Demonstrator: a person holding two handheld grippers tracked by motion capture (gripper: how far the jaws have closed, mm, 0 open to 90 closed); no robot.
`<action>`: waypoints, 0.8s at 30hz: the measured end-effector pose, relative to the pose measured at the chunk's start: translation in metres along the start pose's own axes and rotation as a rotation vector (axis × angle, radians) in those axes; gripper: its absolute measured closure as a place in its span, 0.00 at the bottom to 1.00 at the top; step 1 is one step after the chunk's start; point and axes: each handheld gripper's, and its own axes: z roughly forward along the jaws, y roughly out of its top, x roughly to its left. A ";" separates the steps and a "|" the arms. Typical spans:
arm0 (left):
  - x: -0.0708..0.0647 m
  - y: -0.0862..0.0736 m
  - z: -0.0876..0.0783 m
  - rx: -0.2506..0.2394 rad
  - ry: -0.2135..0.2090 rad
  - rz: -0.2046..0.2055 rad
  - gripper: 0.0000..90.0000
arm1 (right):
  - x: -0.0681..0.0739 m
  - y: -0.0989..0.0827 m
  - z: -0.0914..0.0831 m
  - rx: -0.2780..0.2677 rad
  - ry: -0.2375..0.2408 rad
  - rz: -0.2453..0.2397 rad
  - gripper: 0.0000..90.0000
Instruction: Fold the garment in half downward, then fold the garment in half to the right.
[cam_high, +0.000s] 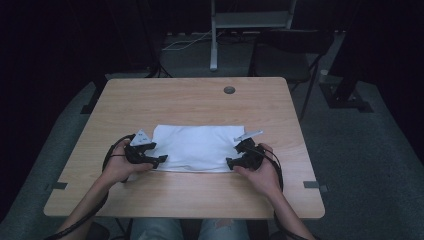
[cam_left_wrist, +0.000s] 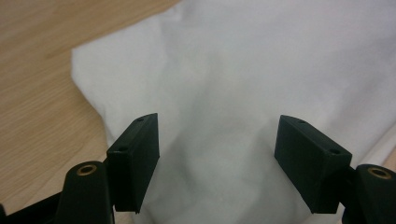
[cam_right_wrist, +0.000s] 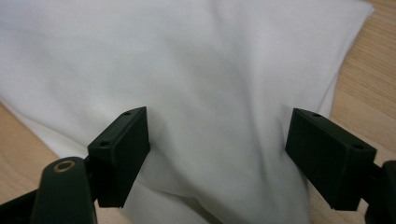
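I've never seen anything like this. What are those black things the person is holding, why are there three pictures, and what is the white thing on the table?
No robot here: a person sits at a wooden table and holds a tool in each hand. Each tool is a hand-held gripper with two black jaws that open and close like tongs. The left hand-held gripper and the right hand-held gripper sit at the two ends of a white cloth that lies folded flat on the table.

The wide picture comes from a camera fixed above the person, looking down. The other two come from small cameras riding on each tool, looking along its jaws. In those close-ups the cloth lies between and beyond the jaws. Both pairs of jaws stand wide apart, so nothing is gripped yet; the cloth just lies there.
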 end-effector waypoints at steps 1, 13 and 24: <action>0.001 0.001 -0.004 -0.020 -0.006 -0.012 0.31 | 0.000 0.000 -0.002 -0.018 0.005 0.000 0.23; 0.020 0.008 -0.038 -0.130 0.063 -0.055 0.24 | 0.003 0.002 -0.024 -0.111 0.031 -0.009 0.15; 0.030 0.007 -0.043 -0.142 0.084 -0.070 0.24 | 0.006 0.005 -0.026 -0.114 0.034 -0.019 0.15</action>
